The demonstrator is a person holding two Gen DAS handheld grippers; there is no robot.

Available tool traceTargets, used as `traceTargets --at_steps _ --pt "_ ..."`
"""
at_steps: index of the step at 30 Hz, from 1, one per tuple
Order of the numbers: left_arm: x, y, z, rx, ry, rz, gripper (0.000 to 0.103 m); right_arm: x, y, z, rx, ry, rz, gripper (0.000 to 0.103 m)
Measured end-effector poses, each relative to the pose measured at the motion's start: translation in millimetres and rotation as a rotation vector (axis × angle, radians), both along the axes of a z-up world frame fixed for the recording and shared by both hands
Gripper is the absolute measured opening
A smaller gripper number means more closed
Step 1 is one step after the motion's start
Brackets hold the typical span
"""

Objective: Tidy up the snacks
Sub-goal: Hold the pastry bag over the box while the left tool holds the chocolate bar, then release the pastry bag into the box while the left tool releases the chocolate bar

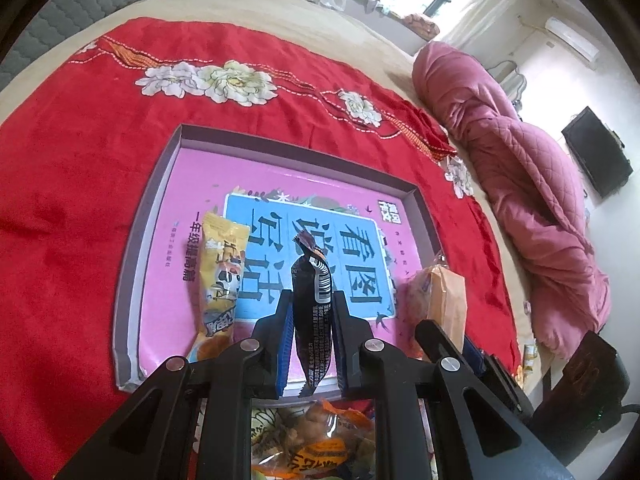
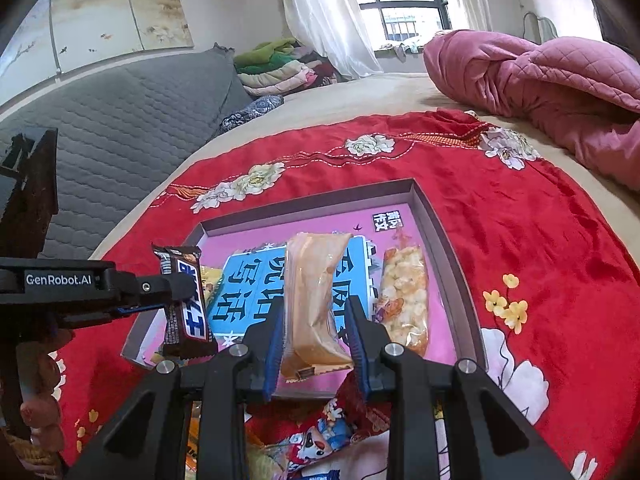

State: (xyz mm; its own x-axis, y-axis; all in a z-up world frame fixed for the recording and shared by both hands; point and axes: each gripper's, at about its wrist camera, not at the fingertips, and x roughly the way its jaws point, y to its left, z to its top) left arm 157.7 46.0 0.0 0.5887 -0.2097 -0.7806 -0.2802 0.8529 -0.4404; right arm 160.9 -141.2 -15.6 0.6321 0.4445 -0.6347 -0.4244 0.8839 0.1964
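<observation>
Snack pile (image 1: 312, 440) mostly hidden behind left gripper (image 1: 312, 300); yellow packet (image 2: 212, 280) hidden behind chocolate bar (image 2: 186, 300).

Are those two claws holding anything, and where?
Left gripper pinches the dark chocolate bar low on its sides; right gripper pinches the tan snack packet likewise.

The left gripper (image 1: 311, 312) clamped a dark chocolate bar (image 1: 313, 312) upright above a shallow pink box lid (image 1: 156, 200). A yellow snack packet (image 1: 218, 280) lay inside, on a red floral cloth (image 1: 80, 168).
</observation>
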Motion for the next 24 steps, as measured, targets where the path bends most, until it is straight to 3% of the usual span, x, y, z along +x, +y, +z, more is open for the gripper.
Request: traceTargets --at_steps 24 --pt "4.7 -1.3 -14.2 -0.008 0.029 -0.010 0.018 9.1 11.0 -20.2 -0.063 0.026 0.006 0.030"
